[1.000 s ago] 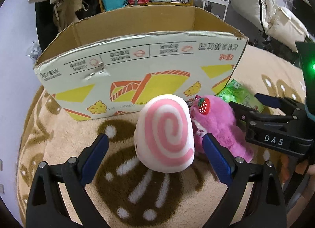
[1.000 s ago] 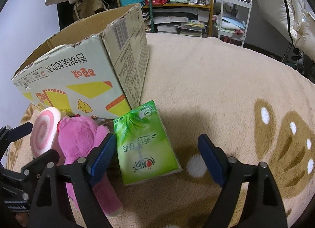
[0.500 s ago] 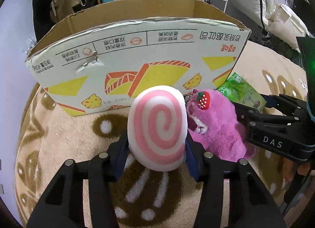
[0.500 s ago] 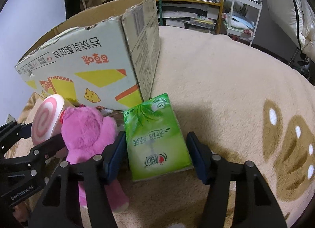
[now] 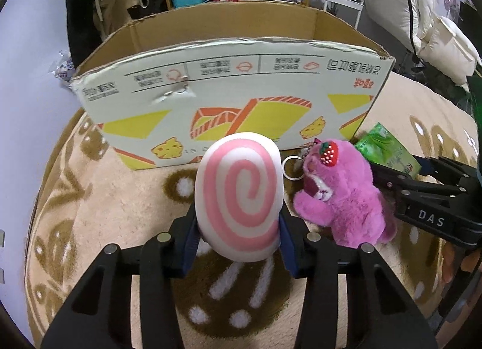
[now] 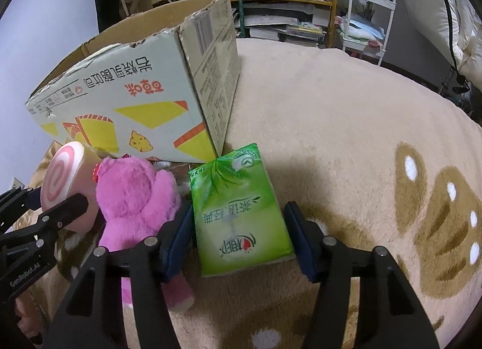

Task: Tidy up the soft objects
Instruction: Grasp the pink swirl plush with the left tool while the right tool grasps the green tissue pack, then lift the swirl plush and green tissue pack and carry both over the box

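Crowding the left tool (image 5: 238, 228), clamped on the swirl cushion (image 5: 239, 198), sits the pink plush (image 5: 340, 195).

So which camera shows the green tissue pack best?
The right wrist view: the tissue pack lies whole between the right gripper pads. The left wrist view shows only a corner behind the pink plush.
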The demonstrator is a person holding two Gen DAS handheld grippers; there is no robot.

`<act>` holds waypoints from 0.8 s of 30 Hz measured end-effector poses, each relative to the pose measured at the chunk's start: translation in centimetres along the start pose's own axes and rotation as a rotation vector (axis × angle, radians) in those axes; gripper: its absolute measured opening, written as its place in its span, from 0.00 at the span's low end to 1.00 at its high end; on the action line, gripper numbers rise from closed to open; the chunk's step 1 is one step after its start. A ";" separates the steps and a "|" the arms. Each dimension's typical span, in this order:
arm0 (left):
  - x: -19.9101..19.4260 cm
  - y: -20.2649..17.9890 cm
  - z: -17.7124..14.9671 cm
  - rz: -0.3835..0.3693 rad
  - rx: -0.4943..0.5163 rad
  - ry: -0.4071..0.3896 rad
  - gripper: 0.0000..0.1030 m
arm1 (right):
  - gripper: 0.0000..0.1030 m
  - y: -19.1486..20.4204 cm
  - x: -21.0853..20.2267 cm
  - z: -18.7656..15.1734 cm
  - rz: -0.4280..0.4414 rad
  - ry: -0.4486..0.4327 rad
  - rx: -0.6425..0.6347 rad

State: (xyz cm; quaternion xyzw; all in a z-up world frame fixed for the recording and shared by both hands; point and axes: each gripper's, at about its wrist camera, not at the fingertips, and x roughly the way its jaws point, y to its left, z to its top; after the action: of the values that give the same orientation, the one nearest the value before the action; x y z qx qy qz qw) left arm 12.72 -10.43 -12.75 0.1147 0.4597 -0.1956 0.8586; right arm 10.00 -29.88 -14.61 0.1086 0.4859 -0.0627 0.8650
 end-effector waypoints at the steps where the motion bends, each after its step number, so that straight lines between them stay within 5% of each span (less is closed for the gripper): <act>1: -0.2 0.2 0.0 0.004 -0.004 -0.002 0.43 | 0.61 -0.1 -0.2 -0.1 -0.001 -0.002 0.002; 11: -2.6 1.2 -0.6 0.060 -0.028 -0.064 0.40 | 0.61 -0.4 -2.9 -0.5 0.030 -0.061 0.052; 24: -8.5 3.1 -0.5 0.135 -0.103 -0.243 0.37 | 0.60 0.8 -8.8 0.4 0.143 -0.223 0.057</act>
State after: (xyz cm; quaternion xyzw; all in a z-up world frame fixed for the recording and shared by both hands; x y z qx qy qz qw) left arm 9.41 -5.54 -5.90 0.0766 0.3530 -0.1262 0.9239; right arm 5.92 -29.22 -6.79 0.1599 0.3756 -0.0264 0.9125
